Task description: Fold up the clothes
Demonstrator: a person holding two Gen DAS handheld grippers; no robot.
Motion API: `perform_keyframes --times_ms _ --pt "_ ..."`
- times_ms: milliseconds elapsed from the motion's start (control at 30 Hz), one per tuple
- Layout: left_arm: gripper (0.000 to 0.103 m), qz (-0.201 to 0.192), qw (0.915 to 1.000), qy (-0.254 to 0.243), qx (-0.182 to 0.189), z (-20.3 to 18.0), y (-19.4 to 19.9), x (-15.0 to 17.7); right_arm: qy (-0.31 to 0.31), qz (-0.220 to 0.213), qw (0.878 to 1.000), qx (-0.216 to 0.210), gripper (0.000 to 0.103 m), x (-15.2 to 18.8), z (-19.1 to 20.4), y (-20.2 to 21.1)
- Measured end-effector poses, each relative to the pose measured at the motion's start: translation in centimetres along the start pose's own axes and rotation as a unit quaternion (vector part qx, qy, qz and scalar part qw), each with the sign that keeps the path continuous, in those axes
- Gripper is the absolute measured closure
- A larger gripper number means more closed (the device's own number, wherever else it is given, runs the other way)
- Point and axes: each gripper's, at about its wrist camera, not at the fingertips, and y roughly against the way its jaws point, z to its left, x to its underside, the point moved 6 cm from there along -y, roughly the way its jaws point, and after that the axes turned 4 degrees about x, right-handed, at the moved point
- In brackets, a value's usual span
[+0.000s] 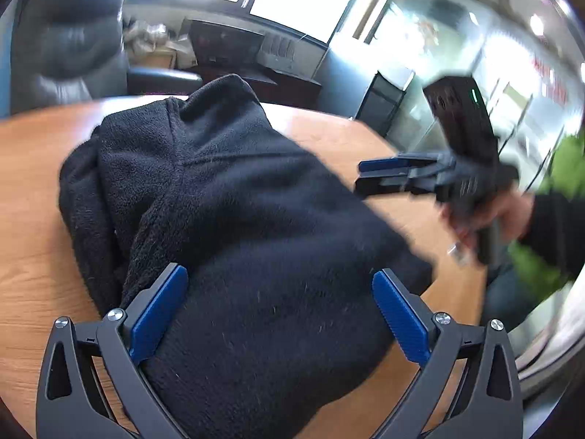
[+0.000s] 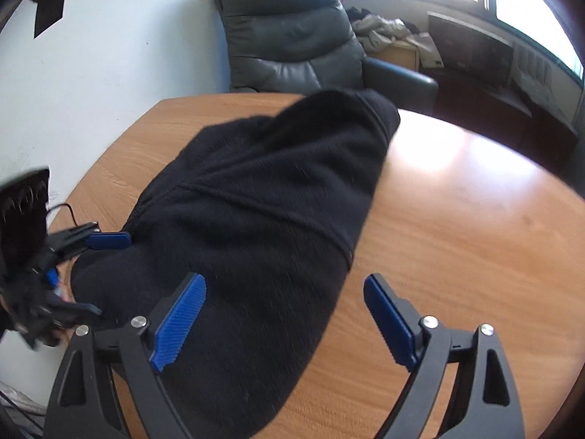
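Observation:
A black fleece garment [image 1: 226,219] lies bunched on a round wooden table [image 1: 33,197]; it also shows in the right wrist view [image 2: 256,197]. My left gripper [image 1: 279,314] is open, its blue pads on either side of the garment's near part, not closed on it. My right gripper [image 2: 285,314] is open above the garment's right edge and the bare table [image 2: 457,237]. The right gripper also shows in the left wrist view [image 1: 380,175], held to the right of the garment. The left gripper shows in the right wrist view [image 2: 98,274] at the garment's left edge.
A dark leather armchair [image 2: 292,36] stands beyond the table's far edge. A low cabinet [image 2: 471,55] with piled clothes runs under the windows. A white wall [image 2: 109,55] is at the left. The person's hand and green sleeve [image 1: 548,219] are at the right.

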Motion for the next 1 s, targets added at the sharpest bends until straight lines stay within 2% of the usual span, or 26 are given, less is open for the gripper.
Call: perform_keyframes --times_ms 100,167,200,233,267,333,367,433,500,633,733,800,867,900,933,967,1000 --pt "0.005 0.012 0.9995 0.029 -0.007 0.1 1.4 -1.5 -0.038 0.01 0.999 -0.038 0.011 0.7 -1.6 0.1" --pt "0.004 -0.004 0.9975 0.064 -0.029 1.0 3.4 -3.8 -0.081 0.022 0.994 -0.076 0.011 0.7 -3.3 -0.8" --pt "0.0 -0.024 0.9952 0.083 -0.047 1.9 4.9 -4.8 -0.097 0.03 0.99 -0.094 0.011 0.7 -4.1 -1.4" --pt "0.0 -0.036 0.992 0.104 -0.063 3.0 6.1 -5.5 -0.099 0.039 0.988 -0.109 0.011 0.8 -4.5 -2.1" --pt "0.0 -0.016 0.9878 0.136 -0.074 4.6 5.7 -5.3 -0.093 0.049 0.987 -0.121 0.011 1.0 -4.6 -2.8" --pt "0.0 0.025 0.9747 0.202 -0.092 7.8 4.8 -4.6 -0.084 0.066 0.983 -0.147 0.011 1.6 -4.4 -4.0" --pt "0.0 0.054 0.9634 0.247 -0.087 9.3 3.8 -3.4 -0.08 0.073 0.981 -0.16 0.011 2.0 -4.2 -4.6" --pt "0.0 0.108 0.9342 0.332 -0.074 12.1 1.9 -1.1 -0.082 0.076 0.978 -0.175 0.01 2.5 -4.2 -5.1" --pt "0.0 0.113 0.9181 0.379 -0.03 13.2 0.9 0.0 -0.097 0.075 0.974 -0.19 0.006 3.2 -4.6 -5.4" --pt "0.0 0.107 0.899 0.422 0.05 14.2 0.0 1.7 -0.107 0.086 0.96 -0.243 0.0 4.7 -4.2 -5.7" --pt "0.0 0.1 0.902 0.413 0.078 14.2 0.0 1.8 -0.086 0.091 0.96 -0.25 0.0 5.2 -3.6 -5.8" --pt "0.001 0.107 0.9053 0.4 0.093 13.5 -0.4 1.8 -0.066 0.092 0.965 -0.238 0.002 5.5 -3.3 -5.8" --pt "0.001 0.112 0.9117 0.384 0.091 13.0 -0.5 1.8 -0.057 0.085 0.969 -0.226 0.015 5.7 -2.9 -5.2" --pt "0.007 0.113 0.915 0.378 0.087 12.8 -0.3 1.8 -0.054 0.08 0.971 -0.221 0.022 5.7 -2.7 -4.9" --pt "0.019 0.107 0.9142 0.38 0.092 13.0 0.3 2.0 -0.052 0.074 0.972 -0.216 0.032 5.8 -2.5 -4.5" --pt "0.025 0.101 0.9133 0.383 0.097 13.1 0.9 2.2 -0.049 0.069 0.974 -0.211 0.036 5.8 -2.3 -4.1" --pt "0.036 0.095 0.9123 0.385 0.102 13.3 1.5 2.5 -0.046 0.064 0.975 -0.206 0.043 5.9 -2.2 -3.7"
